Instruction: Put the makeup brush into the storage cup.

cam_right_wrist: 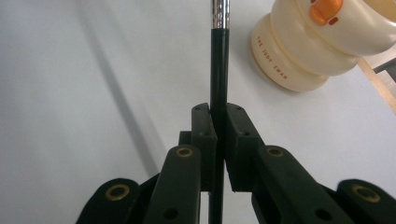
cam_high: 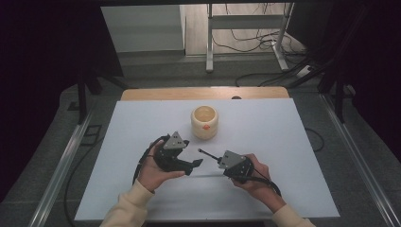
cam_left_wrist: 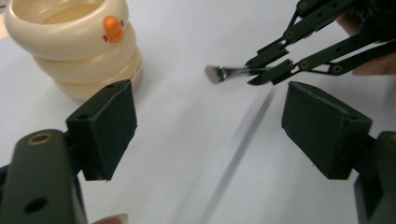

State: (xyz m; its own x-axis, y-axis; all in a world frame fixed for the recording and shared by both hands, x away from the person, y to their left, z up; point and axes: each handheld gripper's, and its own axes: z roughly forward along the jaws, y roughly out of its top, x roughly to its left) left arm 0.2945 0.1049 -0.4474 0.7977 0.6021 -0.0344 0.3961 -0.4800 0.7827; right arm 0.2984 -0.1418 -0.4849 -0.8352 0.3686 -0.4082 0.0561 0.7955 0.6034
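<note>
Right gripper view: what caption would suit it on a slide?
Right gripper clamps a slim black-handled makeup brush above the white table, beside a cream duck-faced cup.

**Surfaces and finishes as we see them**

We see a cream holder (cam_left_wrist: 70, 46) of glossy, smooth plastic or glazed ceramic; we cannot tell which. Its orange beak (cam_left_wrist: 113, 29) is shiny too. The brush (cam_right_wrist: 219, 70) has a dark, slightly glossy handle and a bright polished metal ferrule (cam_right_wrist: 220, 13). The left claw (cam_left_wrist: 210, 135) carries matt black pads (cam_left_wrist: 108, 126) with a finely grained face. The right claw (cam_right_wrist: 218, 135) is matt black plastic with brass-coloured rivets. The tabletop (cam_high: 265, 127) is pale and matt, with a wooden edge.
</note>
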